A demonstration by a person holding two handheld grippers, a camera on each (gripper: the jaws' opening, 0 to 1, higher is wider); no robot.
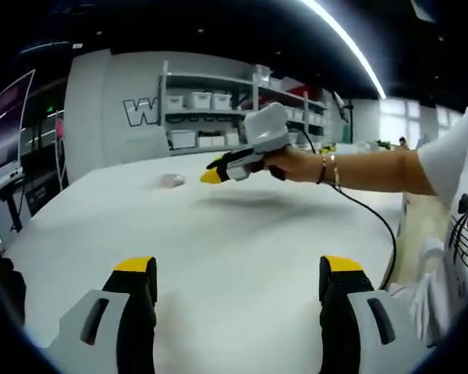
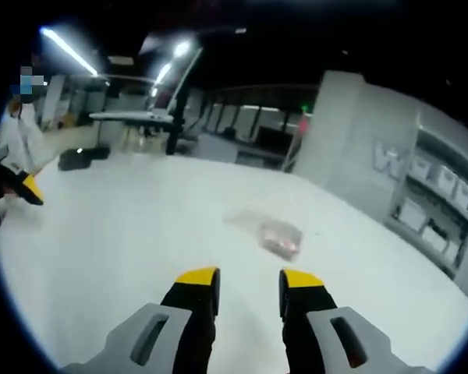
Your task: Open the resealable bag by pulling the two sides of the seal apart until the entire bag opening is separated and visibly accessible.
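two grippers up, and plenty of bare white table (image 1: 242,249) around you on every side. your left gripper (image 1: 238,276) has its jaws wide apart, holding nothing. your right gripper (image 2: 248,282) has its jaws narrowly apart, also holding nothing; the left gripper view catches it from the side, in your hand (image 1: 296,164). the resealable bag (image 2: 279,237) lies flat just ahead of the right jaws, clear plastic with something pinkish inside, seal too blurred to read.
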